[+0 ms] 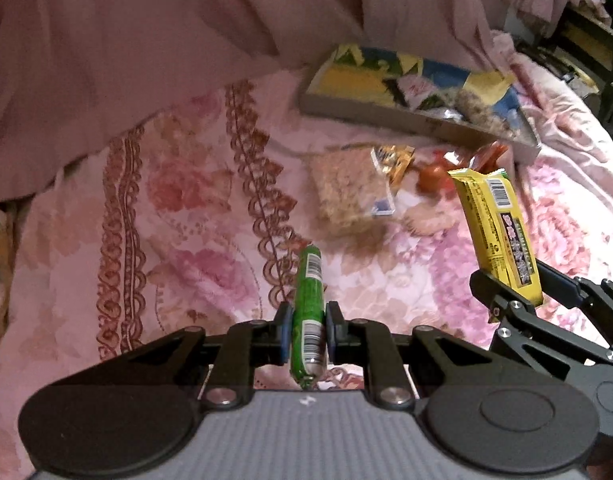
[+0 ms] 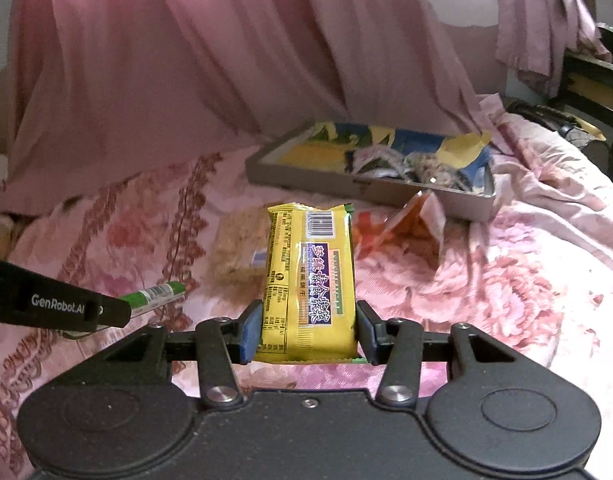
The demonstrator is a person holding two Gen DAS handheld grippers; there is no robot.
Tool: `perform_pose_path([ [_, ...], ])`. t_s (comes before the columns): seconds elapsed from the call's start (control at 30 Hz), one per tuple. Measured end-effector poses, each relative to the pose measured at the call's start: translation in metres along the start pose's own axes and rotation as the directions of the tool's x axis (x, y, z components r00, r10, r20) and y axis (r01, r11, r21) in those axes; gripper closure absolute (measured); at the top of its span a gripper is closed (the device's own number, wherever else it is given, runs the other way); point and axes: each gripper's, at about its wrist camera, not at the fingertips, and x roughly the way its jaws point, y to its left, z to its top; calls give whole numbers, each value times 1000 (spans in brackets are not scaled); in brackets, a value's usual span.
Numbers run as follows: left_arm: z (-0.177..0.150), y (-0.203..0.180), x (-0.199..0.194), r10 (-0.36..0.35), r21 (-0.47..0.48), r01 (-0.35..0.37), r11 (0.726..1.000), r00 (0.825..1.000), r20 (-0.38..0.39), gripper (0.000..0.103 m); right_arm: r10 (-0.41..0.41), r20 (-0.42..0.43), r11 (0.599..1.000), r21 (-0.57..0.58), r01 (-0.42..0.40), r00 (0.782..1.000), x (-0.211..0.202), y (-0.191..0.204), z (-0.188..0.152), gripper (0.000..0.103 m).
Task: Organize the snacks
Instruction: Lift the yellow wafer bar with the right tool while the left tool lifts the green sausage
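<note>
My left gripper (image 1: 309,330) is shut on a green sausage stick (image 1: 309,300), held above the floral bedspread. My right gripper (image 2: 309,330) is shut on a yellow snack packet (image 2: 309,284); that packet also shows at the right of the left wrist view (image 1: 496,232). The green stick tip shows at the left of the right wrist view (image 2: 154,296). A shallow cardboard tray (image 2: 306,184) with a yellow-blue lining and some snacks lies ahead on the bed; it also shows in the left wrist view (image 1: 370,110). A clear bag of pale crumbly snack (image 1: 342,196) lies between me and the tray.
Orange wrapped snacks (image 1: 394,162) and a red one (image 1: 432,176) lie in front of the tray, and an orange packet (image 2: 414,224) leans by its corner. Pink curtains (image 2: 186,60) hang behind the bed. Dark furniture (image 2: 590,84) stands at the far right.
</note>
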Motion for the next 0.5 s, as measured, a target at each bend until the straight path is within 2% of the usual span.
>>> perform_pose_path([
  [0.3, 6, -36, -35, -8, 59, 1, 998, 994, 113, 85, -2, 82, 998, 69, -4, 997, -28, -24, 5, 53],
  [0.5, 14, -61, -48, -3, 92, -12, 996, 986, 167, 85, -33, 127, 995, 99, 20, 991, -40, -42, 7, 53],
])
